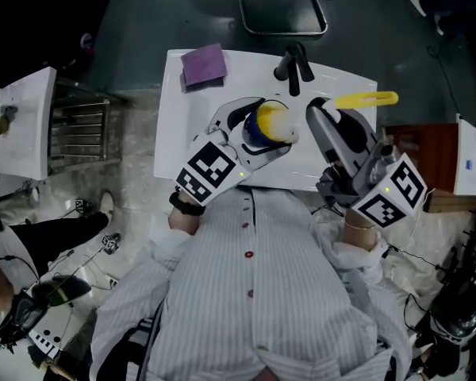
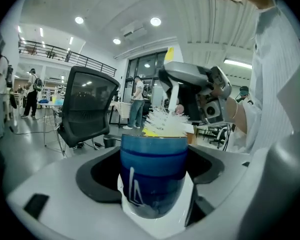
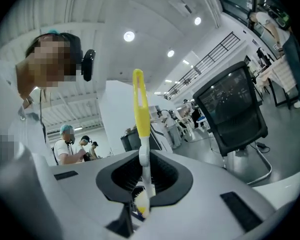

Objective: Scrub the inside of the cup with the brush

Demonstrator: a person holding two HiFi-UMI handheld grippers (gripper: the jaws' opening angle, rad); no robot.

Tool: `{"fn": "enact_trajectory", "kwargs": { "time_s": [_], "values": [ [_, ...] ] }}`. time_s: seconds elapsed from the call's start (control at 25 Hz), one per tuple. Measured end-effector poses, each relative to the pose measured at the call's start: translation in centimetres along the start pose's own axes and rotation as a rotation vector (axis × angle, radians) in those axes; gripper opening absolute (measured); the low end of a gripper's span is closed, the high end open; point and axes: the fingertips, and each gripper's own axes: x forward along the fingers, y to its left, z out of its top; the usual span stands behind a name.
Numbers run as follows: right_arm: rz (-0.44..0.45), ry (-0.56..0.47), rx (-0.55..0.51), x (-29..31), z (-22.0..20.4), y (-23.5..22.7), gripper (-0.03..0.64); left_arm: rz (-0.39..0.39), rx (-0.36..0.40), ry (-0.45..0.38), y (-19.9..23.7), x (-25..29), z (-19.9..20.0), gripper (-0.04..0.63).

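The left gripper (image 1: 258,132) has its jaws closed around the lower body of a blue cup (image 2: 154,169), holding it upright and off the white table (image 1: 174,133), close to the person's chest. The right gripper (image 3: 142,184) is pinched narrow on the thin white stem of a bottle brush (image 3: 140,109). The brush lies crosswise in the jaws, with its yellow handle running out one way and the head the other. The white bristles (image 2: 165,124) sit at the cup's mouth and a tuft shows above the rim, so the head looks only partly inside.

I see 2 likely troubles:
- The stem is slim and held at 1 spot, so pushing down into the cup could swing the brush in the jaws rather than drive the bristles along the wall.
- The cup looks smooth and rounded. Scrubbing hard sideways might turn or tilt it in the left grip, or work it loose over the table.

The right gripper's bulky nose is near the rim and may knock it on a deeper stroke.

On the table a purple cloth (image 1: 203,64) and a black upright fitting (image 1: 293,63) lie well apart from the grippers — neither is in the way. An office chair (image 2: 85,104) and several people stand in the room beyond.
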Motion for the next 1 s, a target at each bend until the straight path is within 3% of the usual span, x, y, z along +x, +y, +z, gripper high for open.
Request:
{"fn": "enact_trajectory", "kwargs": {
  "time_s": [0.28,0.52,1.0],
  "values": [
    [0.014,0.067,-0.145,1.6,-1.2,3.3,0.058,0.004,-0.007,0.028,0.2,0.4,-0.7,0.397],
    [0.049,0.107,-0.188,4.0,-1.1,3.4,0.058,-0.019,-0.004,0.018,-1.1,0.3,-0.6,0.397],
    [0.025,0.050,0.008,1.3,0.3,-0.5,0.057,-0.007,0.010,-0.015,-1.5,-1.0,0.3,0.397]
  ]
}}
